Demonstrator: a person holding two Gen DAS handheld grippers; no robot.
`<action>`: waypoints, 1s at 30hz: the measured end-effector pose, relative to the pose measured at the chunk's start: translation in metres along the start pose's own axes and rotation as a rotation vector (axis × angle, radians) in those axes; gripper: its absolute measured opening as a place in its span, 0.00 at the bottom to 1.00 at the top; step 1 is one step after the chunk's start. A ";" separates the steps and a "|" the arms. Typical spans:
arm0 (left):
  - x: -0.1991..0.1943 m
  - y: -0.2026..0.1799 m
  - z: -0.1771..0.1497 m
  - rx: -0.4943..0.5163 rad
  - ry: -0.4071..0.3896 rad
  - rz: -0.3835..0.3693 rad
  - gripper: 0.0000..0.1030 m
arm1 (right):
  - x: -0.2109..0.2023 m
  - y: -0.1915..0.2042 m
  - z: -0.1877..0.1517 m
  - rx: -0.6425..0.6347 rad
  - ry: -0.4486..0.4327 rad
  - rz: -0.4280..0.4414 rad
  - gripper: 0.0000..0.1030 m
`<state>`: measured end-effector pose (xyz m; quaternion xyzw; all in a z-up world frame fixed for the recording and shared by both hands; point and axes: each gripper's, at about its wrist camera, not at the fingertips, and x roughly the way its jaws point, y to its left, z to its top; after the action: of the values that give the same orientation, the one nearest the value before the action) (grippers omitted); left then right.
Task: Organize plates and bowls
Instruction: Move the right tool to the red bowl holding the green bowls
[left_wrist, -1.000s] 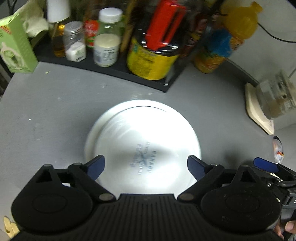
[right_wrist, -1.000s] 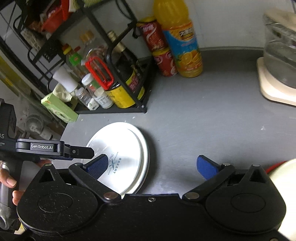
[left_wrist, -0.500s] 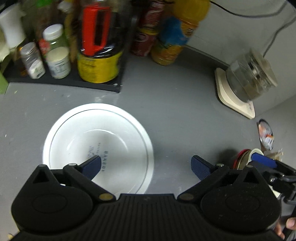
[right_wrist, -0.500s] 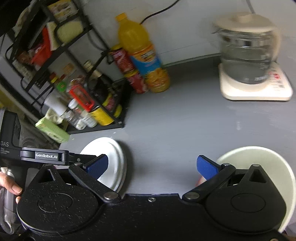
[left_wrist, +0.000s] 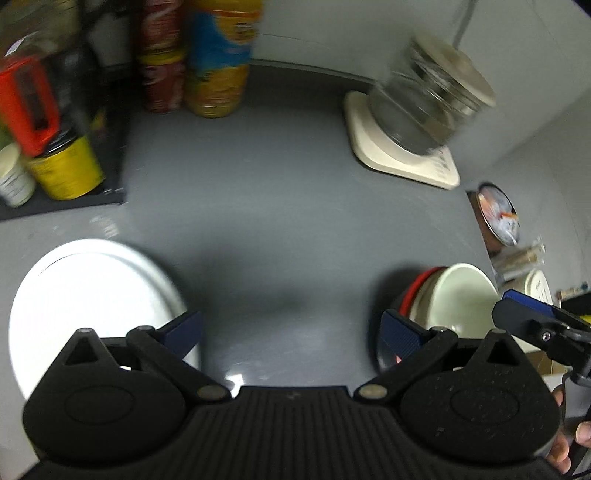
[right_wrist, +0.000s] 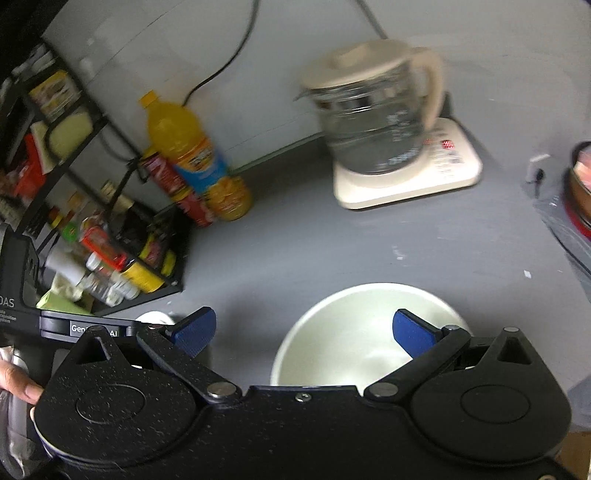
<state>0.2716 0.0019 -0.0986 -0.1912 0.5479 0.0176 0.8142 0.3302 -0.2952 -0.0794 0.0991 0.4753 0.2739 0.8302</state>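
Note:
A white plate (left_wrist: 85, 295) lies on the grey counter at the lower left of the left wrist view; a sliver of it (right_wrist: 155, 318) shows in the right wrist view. A cream bowl (left_wrist: 461, 299) sits on a red-rimmed dish (left_wrist: 415, 288) at the lower right; it fills the lower middle of the right wrist view (right_wrist: 354, 325). My left gripper (left_wrist: 291, 330) is open and empty over bare counter between plate and bowl. My right gripper (right_wrist: 303, 328) is open and empty, its right finger over the bowl.
A black rack (right_wrist: 110, 229) with jars, a yellow tin (left_wrist: 66, 171) and bottles stands at the left. A juice bottle (right_wrist: 195, 162) and red cans (left_wrist: 162, 74) stand at the back. A glass kettle (right_wrist: 376, 122) on a cream base stands at the back right.
Both grippers have swung to the right, away from the white plate. The cream bowl has come under the right gripper and into the left wrist view.

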 end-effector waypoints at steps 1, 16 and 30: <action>0.004 -0.006 0.002 0.015 0.008 -0.008 0.99 | -0.002 -0.005 -0.001 0.013 -0.004 -0.013 1.00; 0.048 -0.078 0.014 0.209 0.089 -0.085 0.97 | -0.027 -0.063 -0.027 0.210 -0.051 -0.163 1.00; 0.095 -0.091 0.009 0.230 0.191 -0.155 0.78 | -0.001 -0.098 -0.072 0.433 0.020 -0.188 0.82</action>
<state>0.3390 -0.0970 -0.1544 -0.1390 0.6047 -0.1263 0.7740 0.3043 -0.3843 -0.1586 0.2274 0.5382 0.0880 0.8068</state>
